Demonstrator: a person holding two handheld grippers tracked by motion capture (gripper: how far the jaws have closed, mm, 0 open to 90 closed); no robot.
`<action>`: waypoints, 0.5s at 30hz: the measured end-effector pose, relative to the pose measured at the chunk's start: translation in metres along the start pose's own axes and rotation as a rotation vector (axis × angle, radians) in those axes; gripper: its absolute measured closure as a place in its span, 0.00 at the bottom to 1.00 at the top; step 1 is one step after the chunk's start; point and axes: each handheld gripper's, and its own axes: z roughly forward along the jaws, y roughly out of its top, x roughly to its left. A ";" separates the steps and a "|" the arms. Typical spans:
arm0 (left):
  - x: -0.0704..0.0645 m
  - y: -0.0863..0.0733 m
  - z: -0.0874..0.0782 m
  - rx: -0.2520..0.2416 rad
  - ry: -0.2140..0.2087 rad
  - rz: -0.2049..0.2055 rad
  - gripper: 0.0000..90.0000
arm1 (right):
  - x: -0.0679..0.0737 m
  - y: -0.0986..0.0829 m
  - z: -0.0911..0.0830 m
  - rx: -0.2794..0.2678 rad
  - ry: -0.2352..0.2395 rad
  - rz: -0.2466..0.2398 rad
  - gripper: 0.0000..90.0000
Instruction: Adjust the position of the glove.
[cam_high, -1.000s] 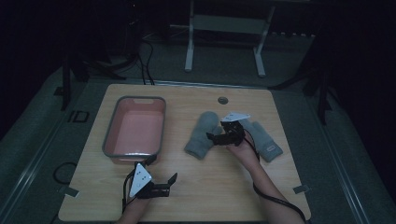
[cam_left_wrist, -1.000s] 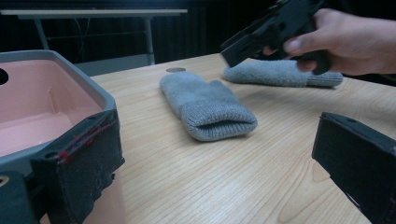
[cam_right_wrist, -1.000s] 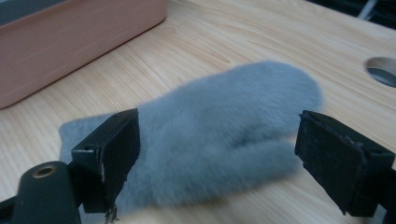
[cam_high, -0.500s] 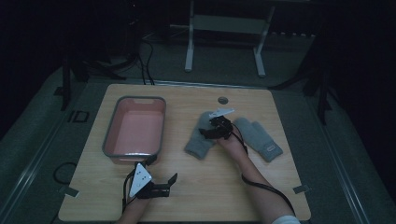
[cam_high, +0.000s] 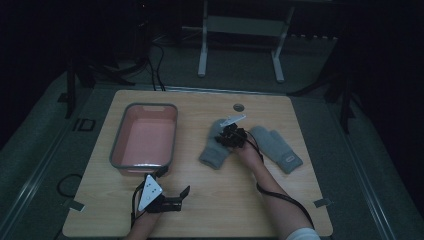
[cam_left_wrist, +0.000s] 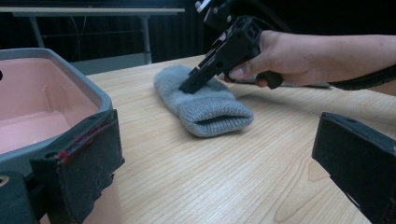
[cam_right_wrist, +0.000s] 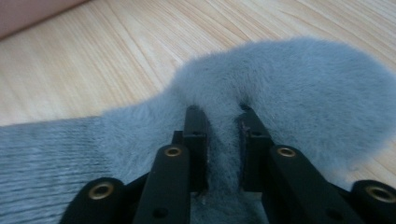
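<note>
Two grey mittens lie on the wooden table. My right gripper (cam_high: 228, 134) is down on the left mitten (cam_high: 214, 150), near its thumb end. In the right gripper view the jaws (cam_right_wrist: 222, 114) stand close together, shut on a pinched ridge of that mitten's fuzzy fabric (cam_right_wrist: 303, 93). The other mitten (cam_high: 278, 148) lies flat just right of the hand. My left gripper (cam_high: 175, 181) rests near the table's front edge, open and with nothing in it. Its view looks across the wood, between its wide-apart jaws (cam_left_wrist: 215, 135), at the pinched mitten (cam_left_wrist: 210, 105) and the right gripper (cam_left_wrist: 219, 51).
A pink tub with a grey rim (cam_high: 117, 150) stands on the left half of the table, close beside my left gripper, and its rim (cam_left_wrist: 70, 70) is near that gripper's left jaw. A small round hole (cam_high: 239, 107) sits near the table's far edge.
My right gripper has moved left and slightly away, from between the two mittens onto the left one, uncovering more of the right mitten. The left gripper has stayed put.
</note>
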 end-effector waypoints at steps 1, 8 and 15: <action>0.000 0.000 0.000 0.000 0.000 0.000 0.02 | 0.000 0.000 0.000 0.000 0.000 0.000 0.87; 0.000 0.000 0.000 -0.001 0.001 0.003 0.02 | 0.011 0.002 -0.038 -0.070 0.134 -0.098 0.88; 0.000 0.000 0.000 -0.002 0.001 0.004 0.02 | 0.031 -0.001 -0.077 -0.104 0.230 -0.192 0.88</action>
